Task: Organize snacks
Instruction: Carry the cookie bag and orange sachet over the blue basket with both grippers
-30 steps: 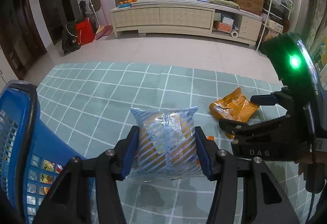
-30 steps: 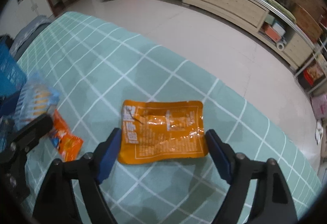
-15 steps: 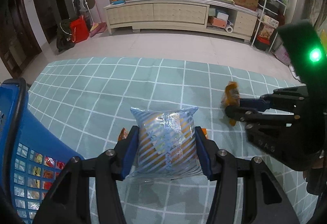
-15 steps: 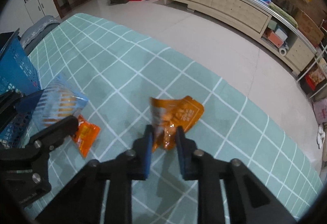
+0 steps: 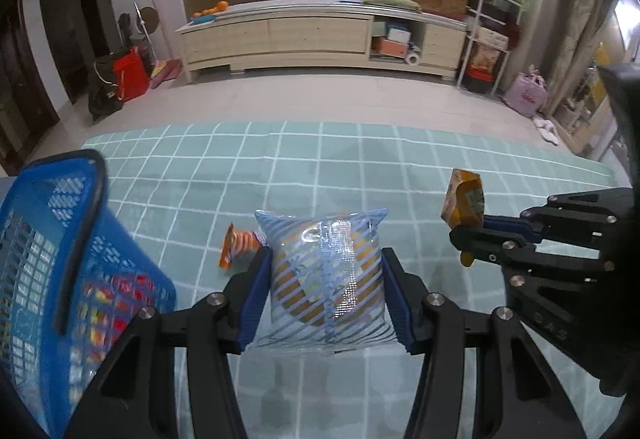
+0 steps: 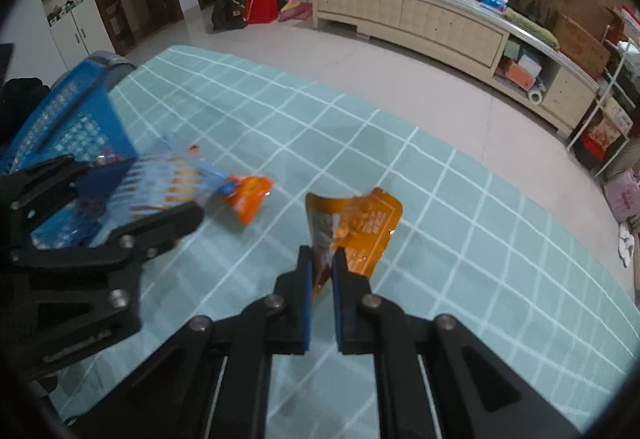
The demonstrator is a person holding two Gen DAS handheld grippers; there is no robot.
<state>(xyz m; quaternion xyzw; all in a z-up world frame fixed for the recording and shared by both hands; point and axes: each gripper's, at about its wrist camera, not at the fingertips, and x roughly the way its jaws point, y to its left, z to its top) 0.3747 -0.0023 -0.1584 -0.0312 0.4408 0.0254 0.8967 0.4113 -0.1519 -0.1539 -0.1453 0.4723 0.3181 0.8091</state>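
The right hand-held gripper (image 6: pixel 320 271), wide apart a second ago around the flat orange packet (image 6: pixel 356 227), is now clamped on it, lifted off the checked bench (image 6: pixel 460 239). The left hand-held gripper (image 5: pixel 326 291) stays clamped on the striped blue bag (image 5: pixel 326 275), the blue basket (image 5: pixel 60 259) at nine o'clock.

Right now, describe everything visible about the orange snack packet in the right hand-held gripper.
The orange snack packet is a flat, glossy foil-like pouch with pale printed text and a white border. It is crumpled and folded lengthwise, pinched at its lower edge between the blue pads of the right hand-held gripper, which is shut on it. It stands upright, lifted clear of the teal checked tablecloth. Nothing else touches it.
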